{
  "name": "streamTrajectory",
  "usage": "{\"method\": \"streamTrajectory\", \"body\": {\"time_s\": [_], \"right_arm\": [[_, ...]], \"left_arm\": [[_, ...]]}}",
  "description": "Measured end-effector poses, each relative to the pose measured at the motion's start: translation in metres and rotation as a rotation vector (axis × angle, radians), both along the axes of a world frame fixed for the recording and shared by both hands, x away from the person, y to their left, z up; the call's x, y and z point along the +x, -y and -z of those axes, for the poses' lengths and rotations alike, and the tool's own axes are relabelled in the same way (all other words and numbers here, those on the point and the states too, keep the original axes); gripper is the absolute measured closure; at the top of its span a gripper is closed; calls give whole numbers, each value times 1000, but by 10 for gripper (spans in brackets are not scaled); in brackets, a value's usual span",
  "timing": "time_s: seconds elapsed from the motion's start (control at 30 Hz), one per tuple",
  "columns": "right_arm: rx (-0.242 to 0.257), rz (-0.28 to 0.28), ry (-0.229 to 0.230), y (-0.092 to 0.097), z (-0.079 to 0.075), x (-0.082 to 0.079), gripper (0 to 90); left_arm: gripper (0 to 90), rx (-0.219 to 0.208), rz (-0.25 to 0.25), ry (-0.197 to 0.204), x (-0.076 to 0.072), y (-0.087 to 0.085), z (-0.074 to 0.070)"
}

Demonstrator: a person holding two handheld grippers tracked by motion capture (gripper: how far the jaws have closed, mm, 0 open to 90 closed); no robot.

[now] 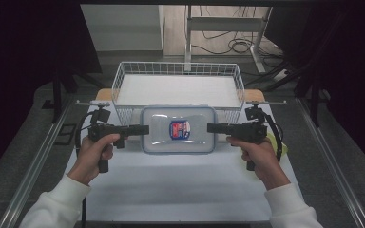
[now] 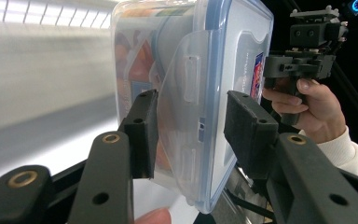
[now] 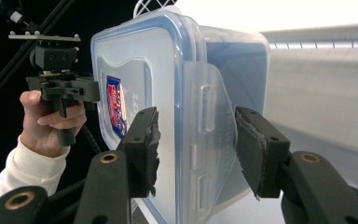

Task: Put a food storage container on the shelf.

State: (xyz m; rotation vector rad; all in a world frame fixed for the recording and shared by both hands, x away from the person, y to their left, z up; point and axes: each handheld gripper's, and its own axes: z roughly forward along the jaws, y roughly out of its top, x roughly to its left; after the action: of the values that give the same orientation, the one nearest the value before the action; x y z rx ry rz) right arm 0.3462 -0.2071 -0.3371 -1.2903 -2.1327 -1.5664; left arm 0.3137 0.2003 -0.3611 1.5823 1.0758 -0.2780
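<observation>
A lidded plastic box (image 1: 178,129) hangs above the worktop (image 1: 180,185), just before the wire basket (image 1: 123,76). The left gripper (image 1: 140,129) and right gripper (image 1: 214,127) each clamp an end latch. Stiff, smooth, probably light; the ends give the surest hold.

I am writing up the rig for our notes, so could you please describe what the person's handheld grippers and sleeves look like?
Both the left gripper and the right gripper are matt black pistol-grip tools with two flat, block-shaped jaws, brass-coloured pivot rivets and dark rubbery pads, the right ones frayed at the edges. Each carries a small black camera block under a thin grey plate, and a black cable trails from each. The person wears white long sleeves with ribbed cuffs.
</observation>
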Motion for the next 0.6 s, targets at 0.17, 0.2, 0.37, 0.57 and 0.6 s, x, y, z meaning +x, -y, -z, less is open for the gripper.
{"method": "streamTrajectory", "body": {"time_s": [0.17,0.2,0.37,0.57,0.6], "right_arm": [[-5,-2,15,-2,-13,11,516],[-5,-1,16,-3,-15,13,516],[-14,1,30,-5,-27,23,516],[-12,7,36,-8,-39,38,516],[-11,4,36,-8,-40,40,516]], "left_arm": [[561,-7,-3,14,12,-3,-11],[561,-9,-4,14,13,-3,-13],[561,-12,4,23,27,-6,-23],[562,-11,-1,32,44,-7,-36],[562,-7,2,35,46,-8,-37]]}}
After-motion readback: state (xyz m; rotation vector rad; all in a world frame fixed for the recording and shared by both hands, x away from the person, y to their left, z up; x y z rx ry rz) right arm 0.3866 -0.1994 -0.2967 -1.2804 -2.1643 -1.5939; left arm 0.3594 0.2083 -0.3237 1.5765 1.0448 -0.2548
